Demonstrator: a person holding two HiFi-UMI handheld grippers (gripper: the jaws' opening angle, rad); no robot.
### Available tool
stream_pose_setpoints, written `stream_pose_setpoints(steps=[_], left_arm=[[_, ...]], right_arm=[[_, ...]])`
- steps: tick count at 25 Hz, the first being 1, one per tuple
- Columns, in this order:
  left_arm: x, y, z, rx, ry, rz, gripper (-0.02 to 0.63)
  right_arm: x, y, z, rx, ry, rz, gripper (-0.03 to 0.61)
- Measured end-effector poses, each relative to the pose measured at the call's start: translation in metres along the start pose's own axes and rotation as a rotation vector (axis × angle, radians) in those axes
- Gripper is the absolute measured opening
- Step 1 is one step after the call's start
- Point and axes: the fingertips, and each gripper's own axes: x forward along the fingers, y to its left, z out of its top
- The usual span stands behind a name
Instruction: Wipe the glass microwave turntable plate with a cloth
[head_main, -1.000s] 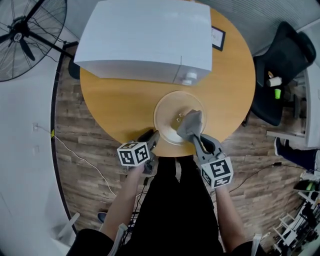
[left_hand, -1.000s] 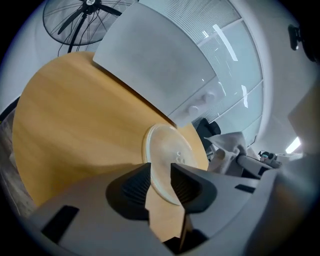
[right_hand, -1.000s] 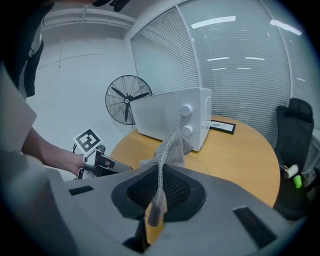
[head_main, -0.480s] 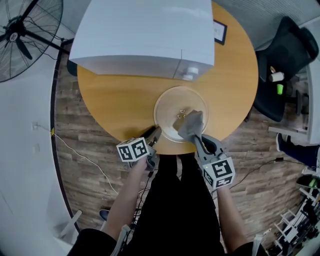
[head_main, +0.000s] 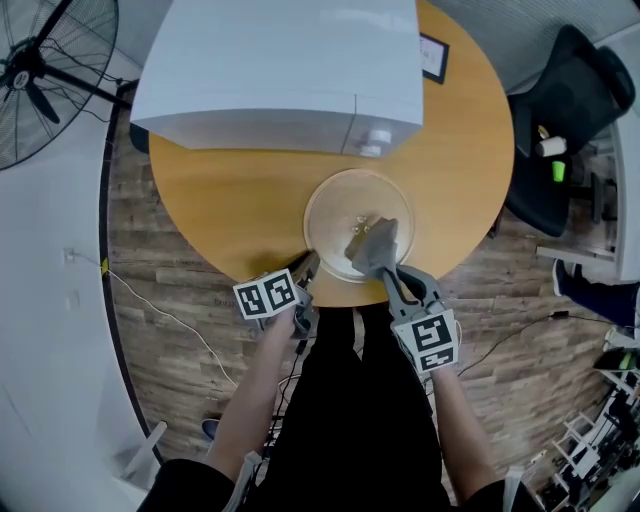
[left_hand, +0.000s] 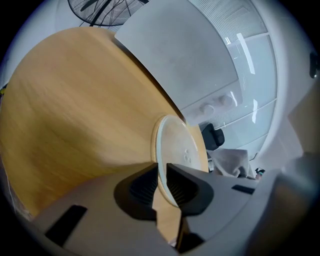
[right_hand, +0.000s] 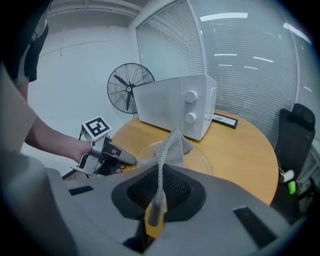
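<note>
Glass turntable plate (head_main: 332, 212) flat on the round wooden counter (head_main: 230, 195), close to its near edge and just in front of the white microwave (head_main: 280, 70). Left hand-held gripper (head_main: 308, 268) at the plate's near-left rim, marker cube toward the person. In the left gripper view, rim caught between the two dark ribbed pads, jaws just drawn in from a wider gape and seemingly pressing the glass from both sides. Right hand-held gripper (head_main: 386, 272) clamped on a grey cloth (head_main: 376, 243), jaws together with only the fabric between them. Cloth bunched up and forward from the pads, its loose end over the near-right part of the plate. Both grippers angled downward toward the counter, side by side, plate between their tips. Small black-framed card (head_main: 435, 60) on the counter beside the microwave's right side. Standing fan (head_main: 35, 70) on the floor at far left, well apart from the counter. Black office chair (head_main: 560, 100) off to the right.
</note>
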Motion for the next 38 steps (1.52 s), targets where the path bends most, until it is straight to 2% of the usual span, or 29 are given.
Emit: stream_pose_setpoints(steps=[8,15,22,27,38], left_arm=[[-0.001,0.002,-0.001,0.009,0.018,0.004,0.048],[0.000,0.003,0.000,0.005,0.017,0.013,0.040],[0.000,0.003,0.000,0.005,0.018,0.013,0.037],[-0.001,0.008,0.003,0.033,0.018,0.032,0.034],[0.000,0.002,0.002,0.038,0.035,0.017,0.032]], right_arm=[[0.024,-0.012,-0.037,-0.160,0.153,-0.072,0.023],[0.056,-0.035,-0.068,-0.186,0.268,-0.130,0.023],[0.072,-0.050,-0.074,-0.229,0.300,-0.151,0.023],[0.077,-0.065,-0.071,-0.216,0.301,-0.197,0.023],[0.095,-0.114,-0.046,-0.209,0.277,-0.297,0.023]])
